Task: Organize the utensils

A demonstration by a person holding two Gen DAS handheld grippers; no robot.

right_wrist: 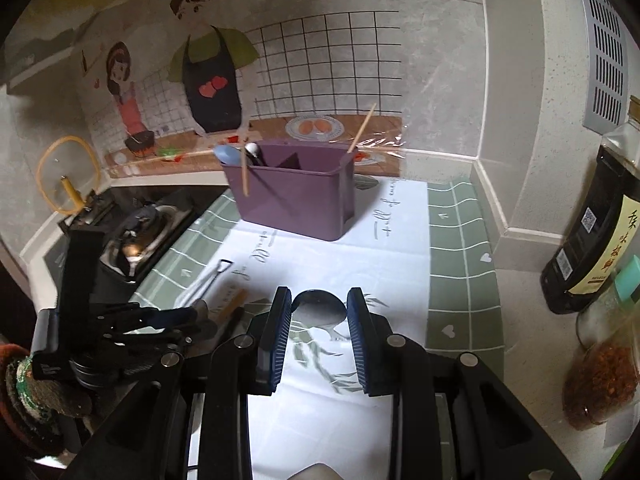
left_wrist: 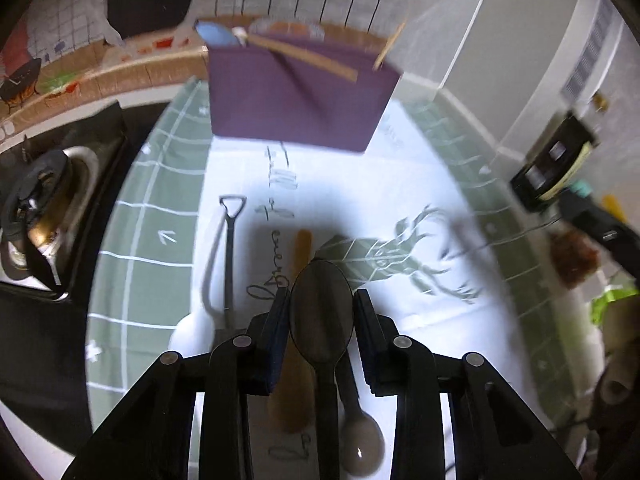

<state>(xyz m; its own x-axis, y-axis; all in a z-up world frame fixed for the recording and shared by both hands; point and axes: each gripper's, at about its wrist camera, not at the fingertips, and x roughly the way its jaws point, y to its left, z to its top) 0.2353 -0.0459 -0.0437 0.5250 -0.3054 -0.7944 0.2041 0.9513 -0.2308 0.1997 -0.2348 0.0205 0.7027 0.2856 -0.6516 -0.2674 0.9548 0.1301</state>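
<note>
Surface: a kitchen counter under a white and green cloth [right_wrist: 460, 240], with a stove [right_wrist: 140, 236] at its left edge and a cartoon mural on the wall behind.
Caddy: a purple caddy [right_wrist: 296, 200] stands at the back of the cloth. It already holds a blue spoon [right_wrist: 226, 154] and chopsticks [right_wrist: 362, 128], so it reads as the place the utensils go.
Left gripper: the left gripper [left_wrist: 322, 296] has its fingers set against both edges of the dark spoon [left_wrist: 320, 312], with the bowl forward and the handle running back between them. The spoon is sharp while the cloth below is blurred, so I judge it clamped and lifted clear, with the caddy straight ahead.
Loose utensils: below the left gripper lie a wooden spoon [left_wrist: 303, 248], a grey spoon [left_wrist: 362, 444], a black spoon [left_wrist: 230, 240] with a shovel-style handle, and a white spoon [left_wrist: 192, 330]. They sit close together, near the stove side.
Right gripper: the right gripper [right_wrist: 318, 296] is spread wide, its pads either side of the steel spoon [right_wrist: 320, 308], which rests on the cloth. Whether the pads touch it is unclear.
Why so: each tool takes one utensil; the right looks lined up for a grasp across the bowl.
Clutter: a sauce bottle [right_wrist: 588, 240] and a chilli jar [right_wrist: 600, 380] stand at the right, well apart from the work.
Stage: early to middle, judging by how many utensils are outside the caddy.
</note>
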